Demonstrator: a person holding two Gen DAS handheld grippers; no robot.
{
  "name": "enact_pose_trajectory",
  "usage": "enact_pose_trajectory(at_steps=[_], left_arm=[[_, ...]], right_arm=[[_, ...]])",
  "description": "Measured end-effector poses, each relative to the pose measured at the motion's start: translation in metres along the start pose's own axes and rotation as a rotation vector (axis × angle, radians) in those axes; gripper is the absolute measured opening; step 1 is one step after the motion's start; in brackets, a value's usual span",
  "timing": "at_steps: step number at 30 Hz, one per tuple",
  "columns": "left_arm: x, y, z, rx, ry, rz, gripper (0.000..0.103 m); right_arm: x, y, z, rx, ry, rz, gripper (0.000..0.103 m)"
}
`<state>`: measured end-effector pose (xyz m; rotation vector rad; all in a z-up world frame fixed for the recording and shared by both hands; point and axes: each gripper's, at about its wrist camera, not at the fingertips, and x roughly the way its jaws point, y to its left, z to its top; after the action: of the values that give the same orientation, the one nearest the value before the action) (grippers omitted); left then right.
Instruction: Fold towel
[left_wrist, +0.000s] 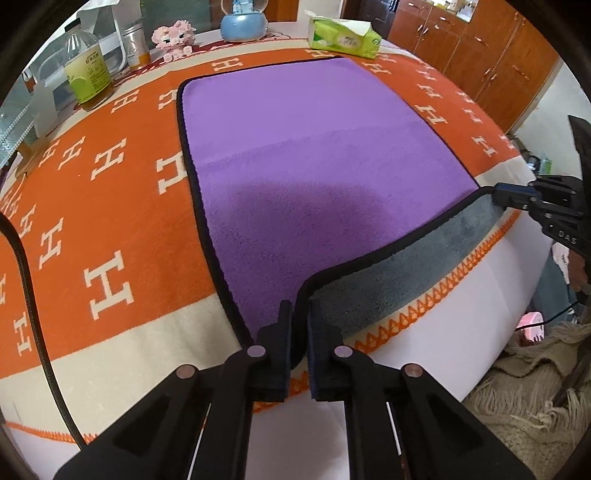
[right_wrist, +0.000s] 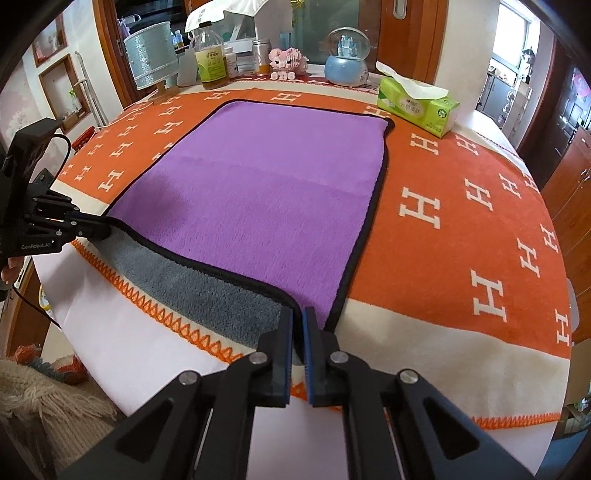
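Observation:
A purple towel (left_wrist: 314, 147) with black trim and a grey underside (left_wrist: 399, 269) lies spread on the orange patterned tablecloth; it also shows in the right wrist view (right_wrist: 258, 184). My left gripper (left_wrist: 300, 306) is shut on the towel's near left corner and holds it slightly raised. My right gripper (right_wrist: 298, 314) is shut on the near right corner. The near edge is lifted between them, so the grey underside (right_wrist: 207, 284) shows. Each gripper appears in the other's view, the right one (left_wrist: 496, 194) and the left one (right_wrist: 107, 227), both pinching the hem.
Along the table's far edge stand a green tissue pack (right_wrist: 417, 105), a blue snow globe (right_wrist: 347, 66), a pink brick toy (right_wrist: 286, 61) and a juice bottle (right_wrist: 210, 62). A black cable (left_wrist: 33, 295) crosses the cloth at left. Wooden cabinets (left_wrist: 480, 48) stand beyond.

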<state>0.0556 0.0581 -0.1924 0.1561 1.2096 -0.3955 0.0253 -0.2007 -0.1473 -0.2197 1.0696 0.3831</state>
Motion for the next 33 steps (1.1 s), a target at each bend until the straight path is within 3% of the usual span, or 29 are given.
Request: enact_pose_trajectory(at_steps=[10, 17, 33], left_arm=[[-0.016, 0.0, 0.023, 0.005, -0.058, 0.091, 0.004], [-0.022, 0.012, 0.06, -0.012, -0.112, 0.146, 0.004], [-0.012, 0.059, 0.171, -0.078, -0.234, 0.28, 0.004]], right_arm=[[-0.007, -0.008, 0.018, 0.038, -0.052, -0.026, 0.004], [-0.006, -0.017, 0.05, 0.053, -0.099, -0.068, 0.004], [0.013, -0.057, 0.164, 0.101, -0.227, -0.183, 0.004]])
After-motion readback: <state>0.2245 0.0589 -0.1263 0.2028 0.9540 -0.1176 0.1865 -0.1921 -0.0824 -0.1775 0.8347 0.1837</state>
